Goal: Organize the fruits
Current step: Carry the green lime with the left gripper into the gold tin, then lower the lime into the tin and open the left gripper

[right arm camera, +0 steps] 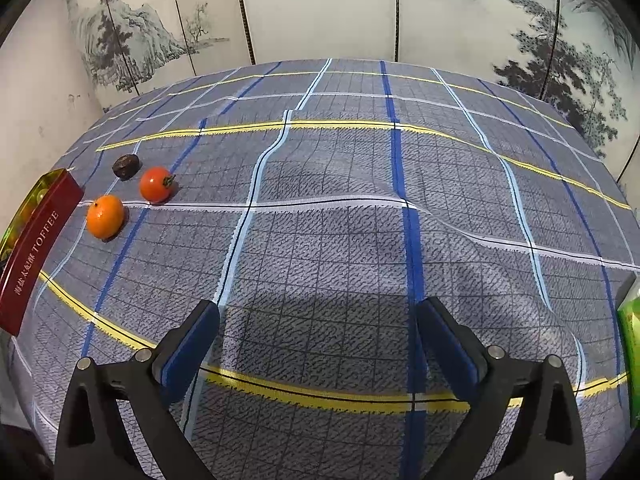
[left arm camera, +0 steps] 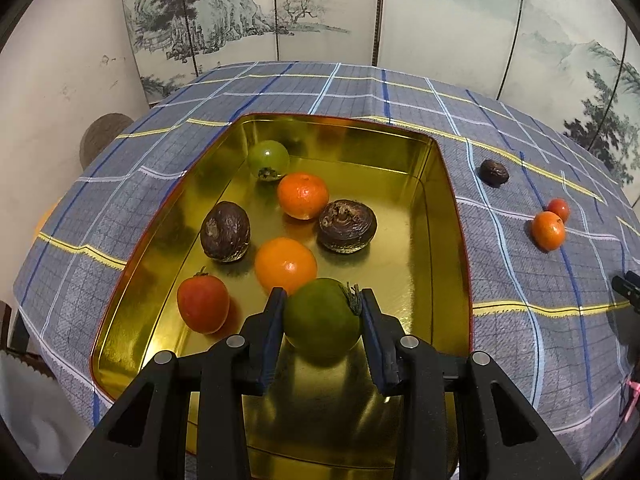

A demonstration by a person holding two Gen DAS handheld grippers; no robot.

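Left wrist view: left gripper (left arm camera: 323, 304) has its jaws clamped on a green fruit (left arm camera: 322, 322), held low over the near end of the gold tin (left arm camera: 448, 216), which sits on the bench under a plaid cloth (left arm camera: 520, 264). Risk, as I judge it: fruit is round and smooth, pads grip near its widest part w/ the stem end against the right pad, so it could squirt out if squeeze loosens unevenly. Dropped from here it would likely roll on the slick tin floor and knock the orange (left arm camera: 285, 266) just beyond it or the red fruit (left arm camera: 203, 303) to its left. Further into the tin: two dark wrinkled fruits (left arm camera: 226, 231), a second orange (left arm camera: 303, 195), another green one (left arm camera: 268, 159) at the far corner; free floor is mostly along the tin's right side. Right of the tin, on the cloth: a dark fruit (left arm camera: 494, 173), a small orange (left arm camera: 548, 230) and a red one (left arm camera: 559, 209), touching or nearly so. Right wrist view: right gripper (right arm camera: 320, 336) has jaws spread wide, nothing btwn them, over bare cloth. Same three loose fruits lie just right of the tin's red wall (right arm camera: 36, 248): orange fruit (right arm camera: 105, 216) nearest it, red tomato-like fruit (right arm camera: 156, 184), dark one (right arm camera: 125, 166). They're close together, so wide jaws could bump a neighbour. A green box (right arm camera: 630, 360) sits at the far right edge, well apart from the tin.
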